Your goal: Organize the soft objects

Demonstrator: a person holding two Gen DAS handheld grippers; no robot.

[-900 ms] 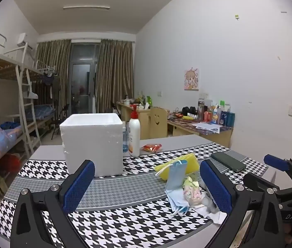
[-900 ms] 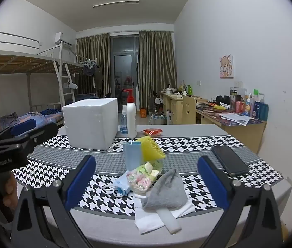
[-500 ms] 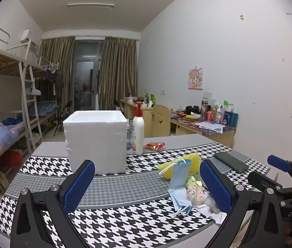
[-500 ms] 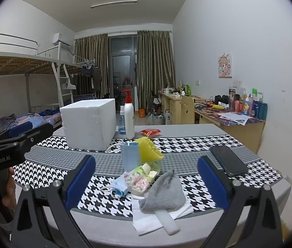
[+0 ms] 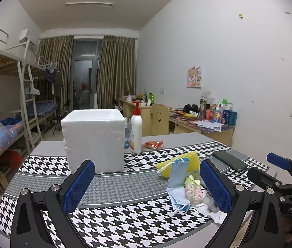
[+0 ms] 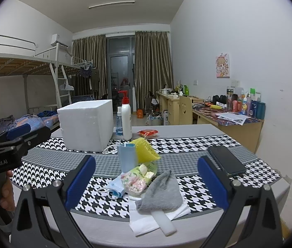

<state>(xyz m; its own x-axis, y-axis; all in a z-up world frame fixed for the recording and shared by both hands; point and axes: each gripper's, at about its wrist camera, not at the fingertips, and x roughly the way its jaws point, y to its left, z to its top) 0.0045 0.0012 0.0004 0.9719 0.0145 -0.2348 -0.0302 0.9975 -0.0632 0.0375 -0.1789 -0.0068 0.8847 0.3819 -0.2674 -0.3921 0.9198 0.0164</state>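
Observation:
A pile of soft things lies on the houndstooth cloth: a grey sock [image 6: 162, 192], blue face masks [image 6: 127, 159] [image 5: 178, 177], a yellow sponge mat [image 6: 145, 150] [image 5: 184, 161], a bag of pastel sweets [image 6: 137, 177] [image 5: 193, 188] and white tissues [image 6: 156, 215]. A white foam box [image 5: 94, 140] [image 6: 87, 124] stands behind, open at the top. My left gripper [image 5: 146, 186] is open and empty, left of the pile. My right gripper [image 6: 146, 181] is open and empty, just in front of the pile.
A pump bottle [image 5: 136, 130] and a small spray bottle [image 6: 119, 124] stand beside the box. A red snack packet [image 5: 153, 144] lies behind the pile. A black phone [image 6: 226, 161] lies to the right. The table's front edge [image 6: 197, 237] is close. Bunk beds stand on the left.
Both views have tilted a little, so the table sits lower in them. Both grippers stay open and nothing on the table has moved.

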